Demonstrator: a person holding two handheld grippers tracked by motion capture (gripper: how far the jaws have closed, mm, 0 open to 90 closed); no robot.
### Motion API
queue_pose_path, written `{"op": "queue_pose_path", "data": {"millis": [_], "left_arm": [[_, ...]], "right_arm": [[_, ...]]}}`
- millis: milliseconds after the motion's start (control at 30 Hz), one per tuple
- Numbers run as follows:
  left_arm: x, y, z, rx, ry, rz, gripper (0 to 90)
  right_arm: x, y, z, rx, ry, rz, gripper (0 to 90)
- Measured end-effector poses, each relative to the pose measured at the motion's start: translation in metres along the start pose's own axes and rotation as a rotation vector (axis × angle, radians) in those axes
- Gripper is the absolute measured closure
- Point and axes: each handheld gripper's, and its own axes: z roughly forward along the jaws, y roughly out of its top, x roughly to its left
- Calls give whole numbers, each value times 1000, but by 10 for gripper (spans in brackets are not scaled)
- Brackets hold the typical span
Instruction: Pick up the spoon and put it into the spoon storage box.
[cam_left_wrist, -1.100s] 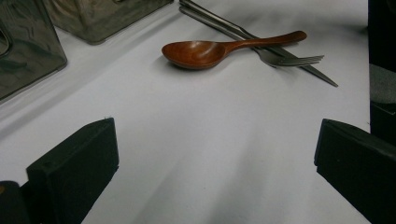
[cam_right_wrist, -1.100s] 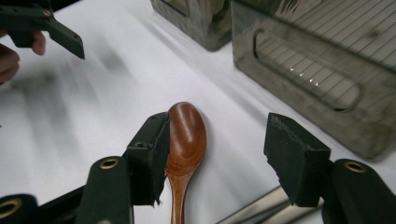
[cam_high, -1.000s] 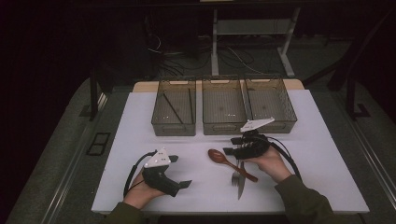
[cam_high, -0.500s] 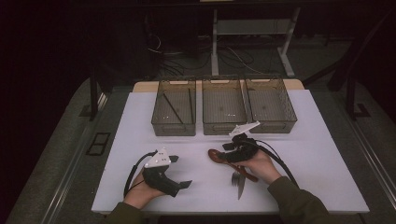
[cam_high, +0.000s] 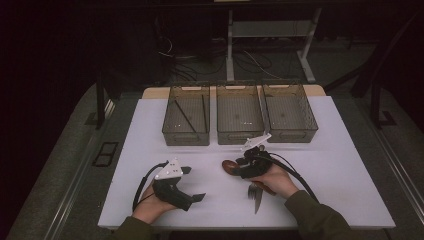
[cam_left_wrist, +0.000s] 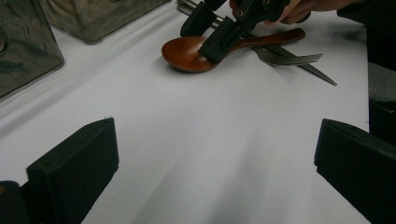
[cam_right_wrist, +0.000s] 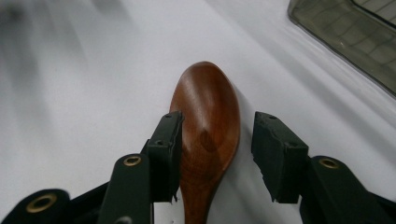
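The right gripper (cam_right_wrist: 212, 154) has dropped over the glossy brown wooden spoon (cam_right_wrist: 208, 135), its half-open jaws closing around the bowl, one pad touching, not yet clamped; a pickup looks imminent. The left gripper (cam_high: 192, 184) rests wide open and empty, well left of the spoon.

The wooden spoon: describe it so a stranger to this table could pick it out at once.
On the white table, look in front of the middle one of three clear bins. The wooden spoon lies there between the right gripper jaws, beside a metal fork. It alone is glossy reddish-brown wood.

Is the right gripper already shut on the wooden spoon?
Not yet. The right gripper straddles the wooden spoon; its jaws have been closing, but one stands clear of it.
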Motion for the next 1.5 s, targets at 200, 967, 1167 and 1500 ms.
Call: {"op": "queue_pose_path", "data": {"millis": [200,967,1167,1500], "left_arm": [[0,0,0,-1,1,-1,0],[-1,0,-1,-1,1,1,0],[0,0,-1,0,2,2,0],[0,0,-2,-3,2,5,0]], "right_arm": [[6,1,0,7,11,-30,634],[11,3,0,19,56,4,825],[9,4,-4,3,51,13,826],[5,7,-19,-26,42,36,829]]}}
